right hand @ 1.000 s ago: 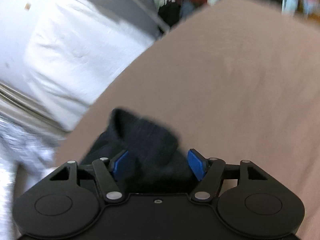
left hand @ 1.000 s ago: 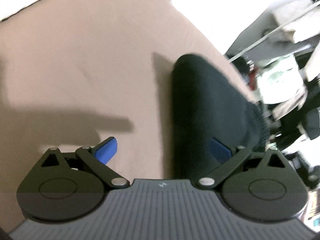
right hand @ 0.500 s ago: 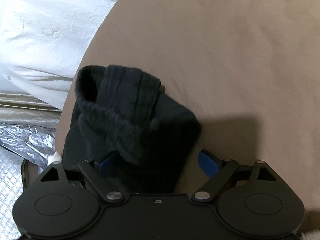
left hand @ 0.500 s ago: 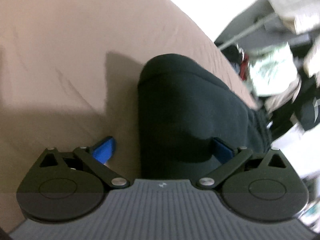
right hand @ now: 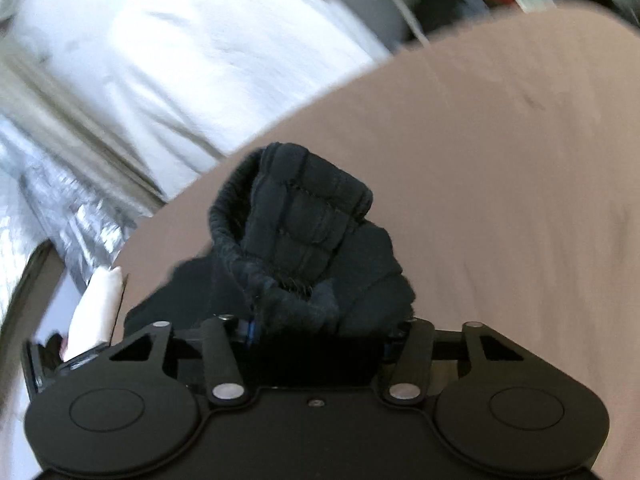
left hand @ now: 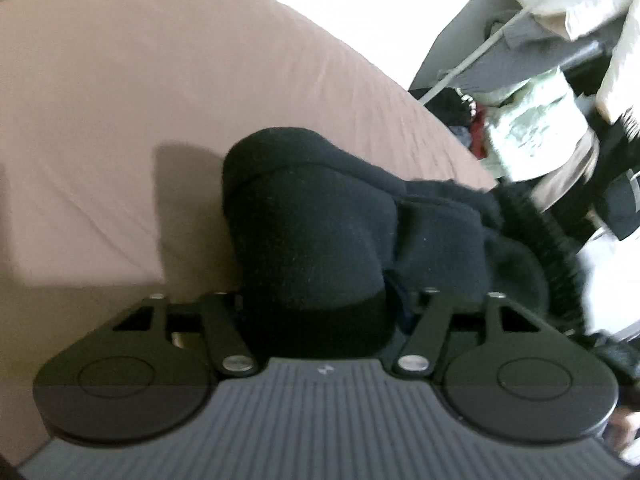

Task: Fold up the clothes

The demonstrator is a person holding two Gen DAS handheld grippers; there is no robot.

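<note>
While the dark garment (left hand: 320,232) lies bunched on the brown bed sheet (left hand: 160,100), both claws are being closed around it. In the left wrist view a rounded, smooth end of the garment is seen between the jaws of the left claw (left hand: 320,312), and it reaches forward and to the right of this claw. In the right wrist view the ribbed cuff (right hand: 296,208) stands up just ahead of the right claw (right hand: 320,324), with the thick cloth filling the gap between its jaws. The pads seem to be pressed into the cloth on each side, so each claw is judged to be gripping the garment.

As for the task, it is judged to be at an early or middle step. The garment is gathered in a lump and no flat, neat fold is seen. It must still be spread or laid over itself and smoothed, and the other clothes (left hand: 532,136) seen beyond the right of the left claw may wait as well.

Much is hidden. The blue pads are almost fully covered by cloth. What kind of garment it is cannot be told, since its lower part is cut off by the claw bodies. The background is blurred, and the white fabric (right hand: 180,48) to the left of the right claw cannot be named
</note>
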